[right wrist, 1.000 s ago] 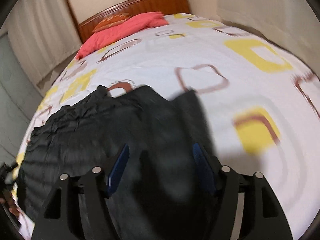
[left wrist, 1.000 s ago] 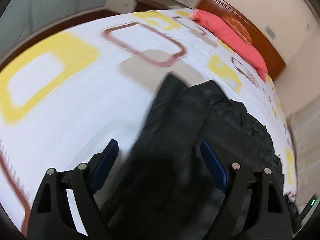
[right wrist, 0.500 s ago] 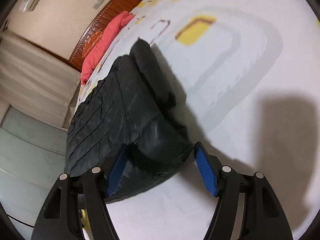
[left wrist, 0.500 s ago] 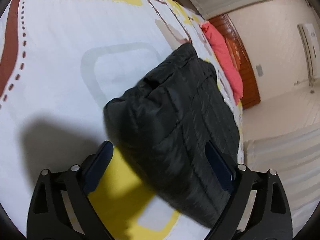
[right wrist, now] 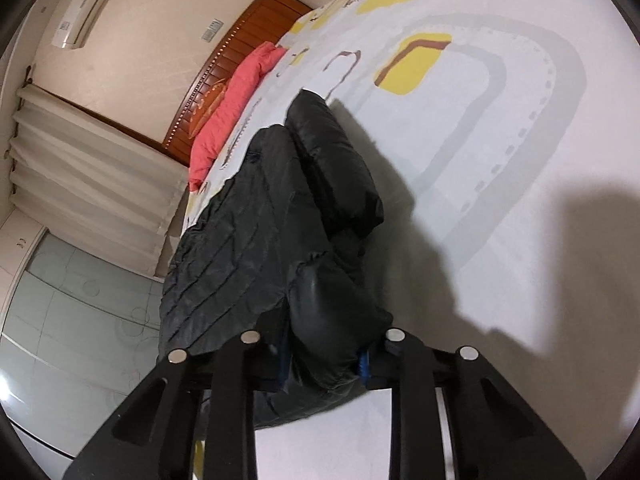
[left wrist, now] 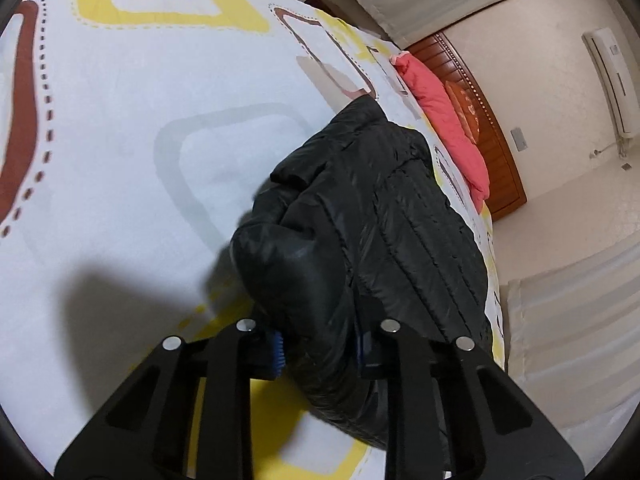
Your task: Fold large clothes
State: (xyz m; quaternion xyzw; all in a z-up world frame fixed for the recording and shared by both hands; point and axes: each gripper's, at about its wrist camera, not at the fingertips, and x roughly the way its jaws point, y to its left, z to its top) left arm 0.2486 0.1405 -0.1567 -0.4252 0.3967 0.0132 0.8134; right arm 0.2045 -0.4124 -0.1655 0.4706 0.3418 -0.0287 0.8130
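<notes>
Wooden headboard (left wrist: 486,128), cream walls (left wrist: 560,92)

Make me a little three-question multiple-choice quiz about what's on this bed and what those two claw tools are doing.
1. Where does the black puffer jacket lie?
A. on the floor
B. on the patterned bedsheet
C. on a chair

2. What colour is the pillow by the headboard?
A. coral red
B. green
C. blue

3. What is the left gripper doing?
A. hanging open
B. clamping jacket fabric
C. holding the pillow

Answers: 1 B, sheet shows around the jacket; 2 A, plainly coral; 3 B, fabric bulges between its blue pads, as with the right gripper.
</notes>
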